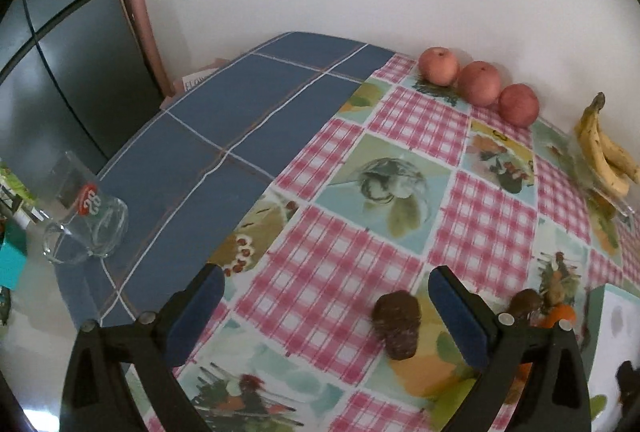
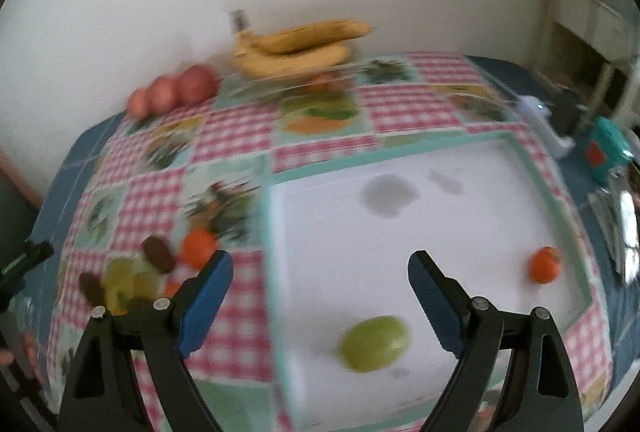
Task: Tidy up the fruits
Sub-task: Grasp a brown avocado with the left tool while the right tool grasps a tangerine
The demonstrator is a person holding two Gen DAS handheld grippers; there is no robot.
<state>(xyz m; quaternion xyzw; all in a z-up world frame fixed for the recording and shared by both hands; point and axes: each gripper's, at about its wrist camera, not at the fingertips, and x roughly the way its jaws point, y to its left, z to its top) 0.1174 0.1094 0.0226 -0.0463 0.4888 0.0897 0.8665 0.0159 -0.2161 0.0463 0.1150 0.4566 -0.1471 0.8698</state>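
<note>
My left gripper (image 1: 326, 286) is open and empty above the patterned tablecloth, with a dark brown date (image 1: 397, 324) lying between its fingers. A second date (image 1: 525, 302) and a small orange fruit (image 1: 558, 314) lie to its right. Three red apples (image 1: 479, 83) line the wall, and bananas (image 1: 606, 152) rest in a glass dish. My right gripper (image 2: 320, 266) is open and empty over a white board (image 2: 340, 232). A green grape (image 2: 374, 343) lies between its fingers and an orange fruit (image 2: 544, 265) sits to the right. Dates (image 2: 158, 254), another orange fruit (image 2: 199, 247) and the apples (image 2: 174, 91) lie left.
A glass mug (image 1: 86, 222) lies on its side on the blue cloth at the left. A grey fridge (image 1: 60, 72) stands beyond the table's left edge. A teal box (image 2: 608, 148) and a white object (image 2: 544, 120) sit at the table's right edge.
</note>
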